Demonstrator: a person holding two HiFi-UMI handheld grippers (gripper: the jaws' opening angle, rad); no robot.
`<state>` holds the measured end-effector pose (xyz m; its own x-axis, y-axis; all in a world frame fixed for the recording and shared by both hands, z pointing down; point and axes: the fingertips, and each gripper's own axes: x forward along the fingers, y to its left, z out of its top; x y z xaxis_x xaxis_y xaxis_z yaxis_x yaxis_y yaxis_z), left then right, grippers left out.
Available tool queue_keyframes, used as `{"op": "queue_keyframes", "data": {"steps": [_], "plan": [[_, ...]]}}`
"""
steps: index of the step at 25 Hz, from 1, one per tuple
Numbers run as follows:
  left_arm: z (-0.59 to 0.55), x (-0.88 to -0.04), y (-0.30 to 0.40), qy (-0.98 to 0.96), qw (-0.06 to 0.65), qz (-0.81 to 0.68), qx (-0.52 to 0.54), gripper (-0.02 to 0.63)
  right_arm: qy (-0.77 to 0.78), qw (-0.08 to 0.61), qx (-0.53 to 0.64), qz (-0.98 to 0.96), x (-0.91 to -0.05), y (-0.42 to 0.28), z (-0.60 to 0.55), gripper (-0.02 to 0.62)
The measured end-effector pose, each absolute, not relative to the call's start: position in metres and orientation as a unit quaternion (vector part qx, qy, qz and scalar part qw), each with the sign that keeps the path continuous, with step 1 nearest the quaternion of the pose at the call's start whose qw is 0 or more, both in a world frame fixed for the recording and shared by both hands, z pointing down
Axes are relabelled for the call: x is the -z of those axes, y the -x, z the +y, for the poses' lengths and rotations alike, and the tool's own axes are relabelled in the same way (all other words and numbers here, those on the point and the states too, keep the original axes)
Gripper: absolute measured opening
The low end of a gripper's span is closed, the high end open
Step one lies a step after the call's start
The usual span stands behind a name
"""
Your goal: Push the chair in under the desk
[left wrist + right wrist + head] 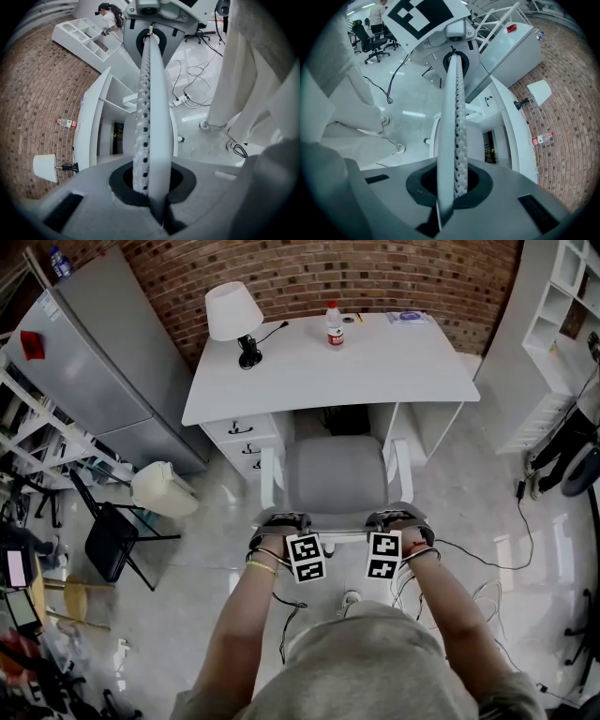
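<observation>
A chair with a grey seat and white arms stands in front of the white desk, the seat's front partly under the desk edge. My left gripper and right gripper sit side by side on the top edge of the backrest. In the left gripper view the thin mesh backrest runs straight into my left gripper, which is shut on it. The right gripper view shows the same backrest edge clamped in my right gripper. The desk appears beyond in both views.
On the desk stand a white lamp and a bottle. Drawers fill its left side. A grey cabinet, a white bin and a black folding chair stand left. Cables lie right, by white shelves.
</observation>
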<state>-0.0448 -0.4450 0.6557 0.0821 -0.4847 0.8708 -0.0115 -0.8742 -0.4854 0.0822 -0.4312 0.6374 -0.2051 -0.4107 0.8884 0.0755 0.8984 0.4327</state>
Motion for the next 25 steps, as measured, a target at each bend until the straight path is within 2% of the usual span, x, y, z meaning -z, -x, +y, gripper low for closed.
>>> {"op": "queue_keyframes", "data": {"steps": [25], "plan": [[-0.483,-0.654,0.030,0.708,0.169,0.191,0.658,0.015,-0.098,0.613,0.215,-0.754,-0.636,-0.096,-0.475,0.011]]}}
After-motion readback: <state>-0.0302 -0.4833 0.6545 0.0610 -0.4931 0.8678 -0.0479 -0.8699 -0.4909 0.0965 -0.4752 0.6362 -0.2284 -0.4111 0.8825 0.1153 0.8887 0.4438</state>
